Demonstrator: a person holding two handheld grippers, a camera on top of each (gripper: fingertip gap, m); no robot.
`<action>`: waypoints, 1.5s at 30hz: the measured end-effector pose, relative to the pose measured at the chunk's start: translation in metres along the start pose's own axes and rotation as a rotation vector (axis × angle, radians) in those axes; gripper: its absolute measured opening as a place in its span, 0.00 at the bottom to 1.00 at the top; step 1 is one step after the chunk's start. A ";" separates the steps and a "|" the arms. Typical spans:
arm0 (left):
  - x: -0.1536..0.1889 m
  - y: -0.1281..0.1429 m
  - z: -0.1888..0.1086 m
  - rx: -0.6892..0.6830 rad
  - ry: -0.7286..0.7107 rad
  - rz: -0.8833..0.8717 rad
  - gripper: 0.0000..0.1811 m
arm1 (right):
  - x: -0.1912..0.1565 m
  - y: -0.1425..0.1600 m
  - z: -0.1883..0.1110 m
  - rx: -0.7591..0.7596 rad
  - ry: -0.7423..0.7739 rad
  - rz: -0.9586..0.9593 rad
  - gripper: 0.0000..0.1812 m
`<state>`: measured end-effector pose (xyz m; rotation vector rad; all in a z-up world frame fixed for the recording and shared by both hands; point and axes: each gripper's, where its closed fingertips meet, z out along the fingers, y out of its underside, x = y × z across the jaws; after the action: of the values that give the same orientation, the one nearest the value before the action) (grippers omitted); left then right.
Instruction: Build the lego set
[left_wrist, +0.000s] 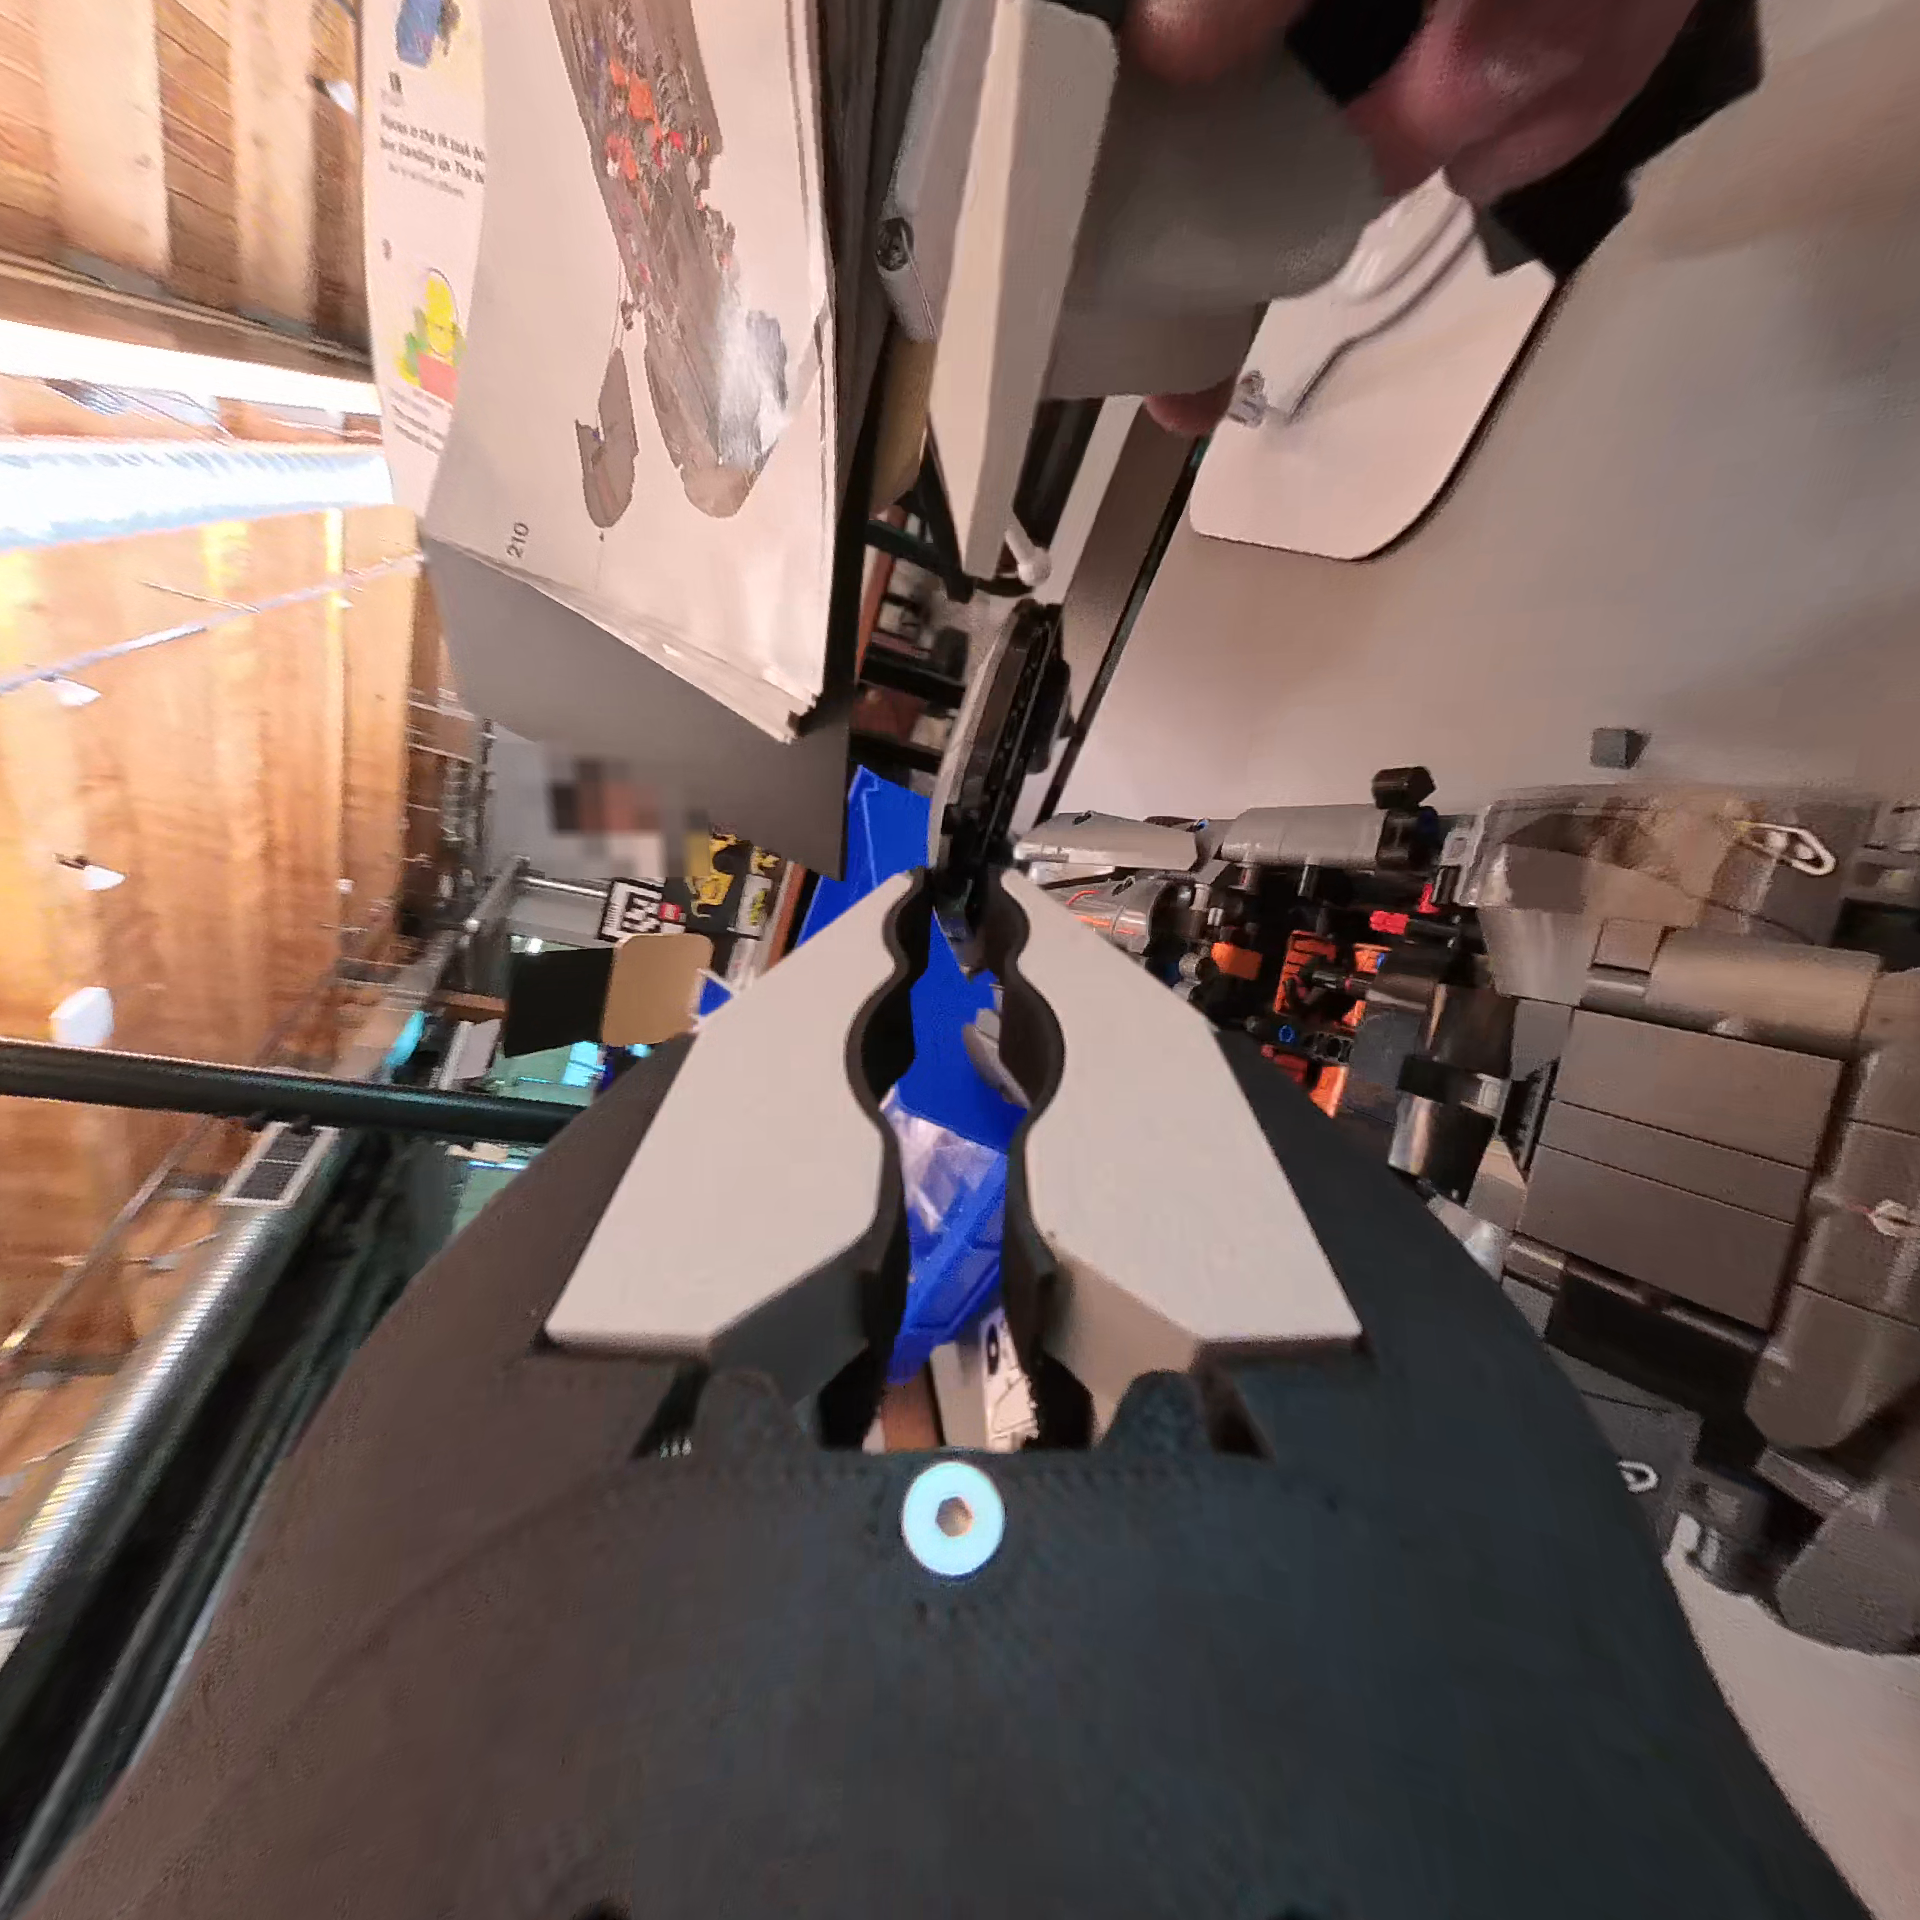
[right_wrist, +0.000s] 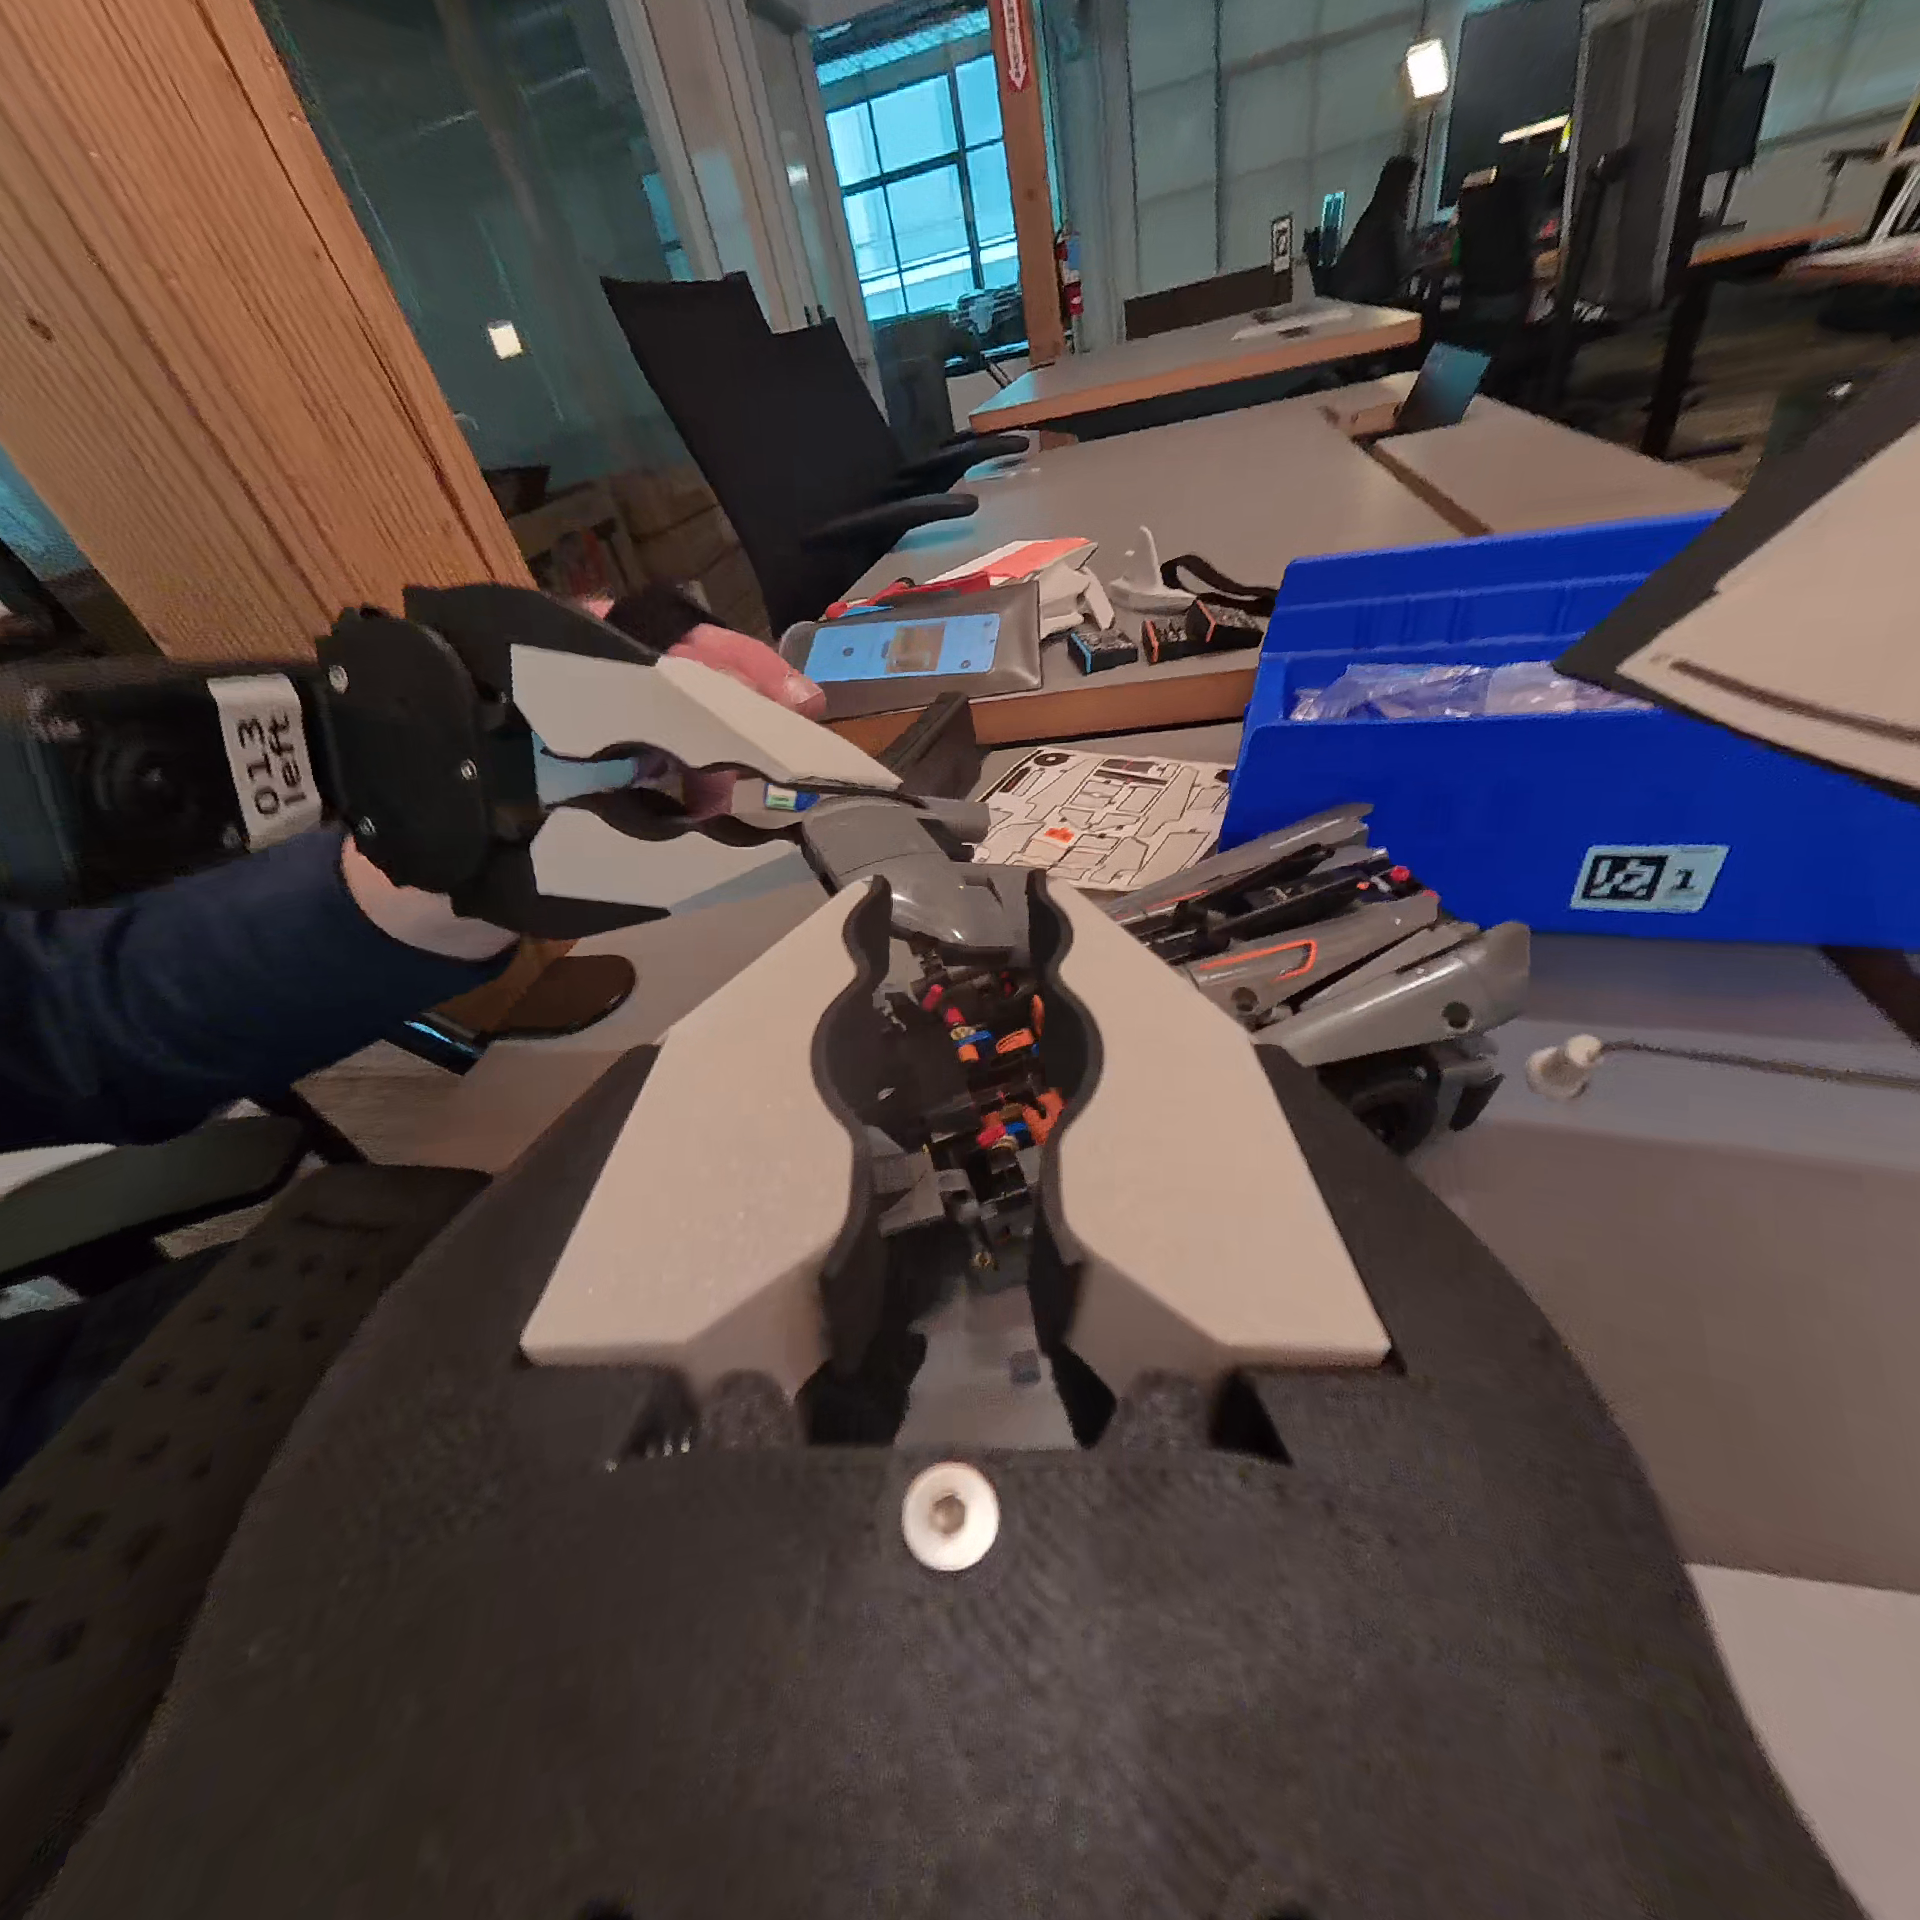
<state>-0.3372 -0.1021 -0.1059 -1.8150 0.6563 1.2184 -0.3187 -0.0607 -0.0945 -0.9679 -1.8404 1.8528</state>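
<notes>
— Left tongs (left_wrist: 961, 894)?
— Clenched on a dark part of the grey model car (right_wrist: 1351, 956).
— Right tongs (right_wrist: 956, 904)?
— Gripping the car's body. It sits mid-worktop (right_wrist: 1714, 1247), just before the blue bin (right_wrist: 1455, 790).

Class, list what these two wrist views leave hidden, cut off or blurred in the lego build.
1. Left wrist view: the piece pinched by the left gripper is mostly hidden by its fingers.
2. Right wrist view: the right gripper covers the car's middle; whether it grips the car is unclear.
3. Left wrist view: the manual is blurred and cut off at the top edge.
4. Right wrist view: the bin's contents are hidden by its wall and a grey panel.
</notes>
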 end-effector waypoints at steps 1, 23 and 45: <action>0.001 -0.001 0.000 0.006 -0.017 0.021 0.04 | 0.001 0.001 -0.001 -0.002 -0.014 0.046 0.14; 0.006 -0.011 -0.005 0.044 -0.178 0.209 0.04 | -0.008 0.014 0.005 0.004 -0.196 0.313 0.17; 0.003 -0.018 -0.021 0.071 -0.255 0.248 0.04 | -0.012 0.026 0.008 -0.051 -0.263 0.454 0.26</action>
<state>-0.3118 -0.1101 -0.0982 -1.5180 0.7824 1.5400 -0.3103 -0.0775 -0.1175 -1.2999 -1.9414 2.3012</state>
